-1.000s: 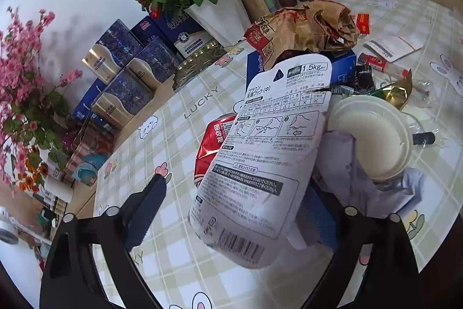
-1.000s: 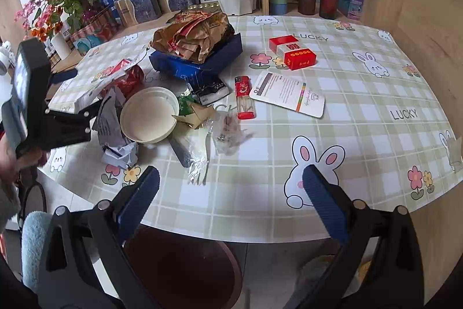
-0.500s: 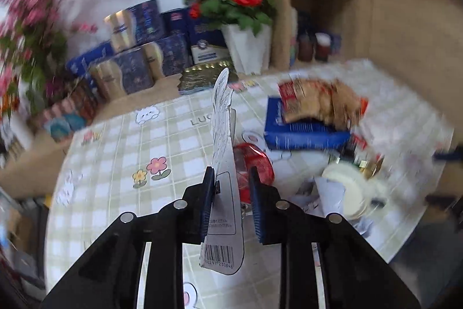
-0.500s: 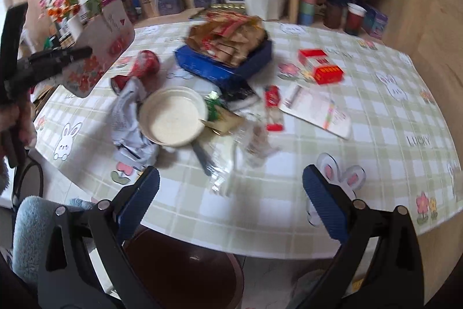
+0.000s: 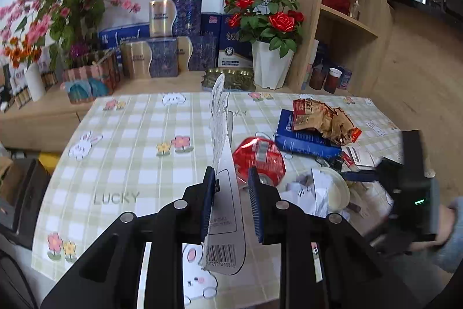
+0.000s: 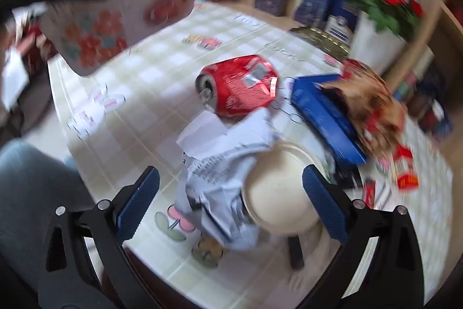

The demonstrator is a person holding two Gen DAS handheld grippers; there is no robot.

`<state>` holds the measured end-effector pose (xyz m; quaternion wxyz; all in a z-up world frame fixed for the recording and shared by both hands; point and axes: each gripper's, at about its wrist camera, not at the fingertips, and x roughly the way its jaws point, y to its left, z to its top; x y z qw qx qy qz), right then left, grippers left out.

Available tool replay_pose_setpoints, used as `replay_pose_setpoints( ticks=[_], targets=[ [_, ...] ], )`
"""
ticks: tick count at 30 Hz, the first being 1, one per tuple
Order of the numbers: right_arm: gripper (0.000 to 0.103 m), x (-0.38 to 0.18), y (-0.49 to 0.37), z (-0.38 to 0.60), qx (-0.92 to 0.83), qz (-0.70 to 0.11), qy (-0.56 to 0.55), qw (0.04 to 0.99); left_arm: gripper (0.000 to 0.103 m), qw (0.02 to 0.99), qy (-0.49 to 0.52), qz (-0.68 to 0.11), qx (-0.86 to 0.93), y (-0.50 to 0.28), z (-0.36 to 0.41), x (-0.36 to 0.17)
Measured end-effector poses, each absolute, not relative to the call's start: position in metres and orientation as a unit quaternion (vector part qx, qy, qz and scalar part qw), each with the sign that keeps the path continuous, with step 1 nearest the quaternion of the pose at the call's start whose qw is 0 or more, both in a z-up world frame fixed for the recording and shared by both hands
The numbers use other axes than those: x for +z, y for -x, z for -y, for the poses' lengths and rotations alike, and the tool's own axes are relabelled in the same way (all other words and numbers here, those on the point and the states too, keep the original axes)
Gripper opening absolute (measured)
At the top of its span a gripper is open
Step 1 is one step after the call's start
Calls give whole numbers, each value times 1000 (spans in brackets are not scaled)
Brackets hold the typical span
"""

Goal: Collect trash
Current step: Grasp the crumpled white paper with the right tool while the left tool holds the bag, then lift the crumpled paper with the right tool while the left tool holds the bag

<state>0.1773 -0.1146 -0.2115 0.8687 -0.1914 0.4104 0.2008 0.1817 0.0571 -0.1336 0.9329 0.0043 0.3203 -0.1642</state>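
Note:
My left gripper (image 5: 230, 193) is shut on a flat white refill pouch (image 5: 222, 135), which hangs edge-on above the checked tablecloth (image 5: 130, 141). In the right wrist view the same pouch (image 6: 124, 10) hangs high at the top left. My right gripper (image 6: 231, 201) is open and hovers over crumpled grey-white paper (image 6: 225, 164) and a white bowl (image 6: 277, 193), with nothing held. Beyond them lies a crushed red can (image 6: 240, 83). A blue box (image 6: 324, 118) carries a crumpled brown paper bag (image 6: 367, 97). The can (image 5: 259, 161) and the box (image 5: 303, 138) also show in the left wrist view.
Flower pots, gift boxes and a wooden shelf line the back of the table (image 5: 173, 48). Red packets (image 6: 405, 167) and small wrappers lie right of the bowl. A person's trouser leg (image 6: 29, 193) is at the table's near left edge.
The left gripper closed on the pouch, lifted it off the pile and rolled it edge-on. The right gripper swung left, from the table's open side to over the bowl and paper, still open.

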Motion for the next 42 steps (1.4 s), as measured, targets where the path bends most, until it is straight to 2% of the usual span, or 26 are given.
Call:
replay_pose_setpoints(
  ticks=[5, 8, 9, 15, 19, 30, 36, 42],
  targets=[
    [95, -229, -193, 90, 168, -411, 267, 855, 23, 928, 34, -336, -161, -174, -70, -143],
    [61, -238, -198, 86, 180, -440, 272, 837, 23, 926, 41, -337, -164, -170, -69, -144],
    [56, -238, -198, 86, 186, -448, 266, 833, 23, 926, 41, -336, -166, -167, -68, -144],
    [56, -201, -186, 100, 219, -409, 177, 868, 23, 926, 42, -335, -166, -160, -63, -141],
    [56, -176, -192, 117, 234, -399, 72, 884, 23, 928, 38, -334, -163, -154, -60, -135],
    [56, -160, -212, 194, 197, -408, -202, 868, 23, 930, 32, -323, -170, -131, -52, -118],
    [56, -144, -188, 225, 168, -378, -194, 889, 23, 928, 42, -322, -184, -116, -47, -115],
    [56, -159, -183, 253, 148, -384, -227, 882, 23, 920, 46, -334, -199, -108, -34, -125]
  ],
)
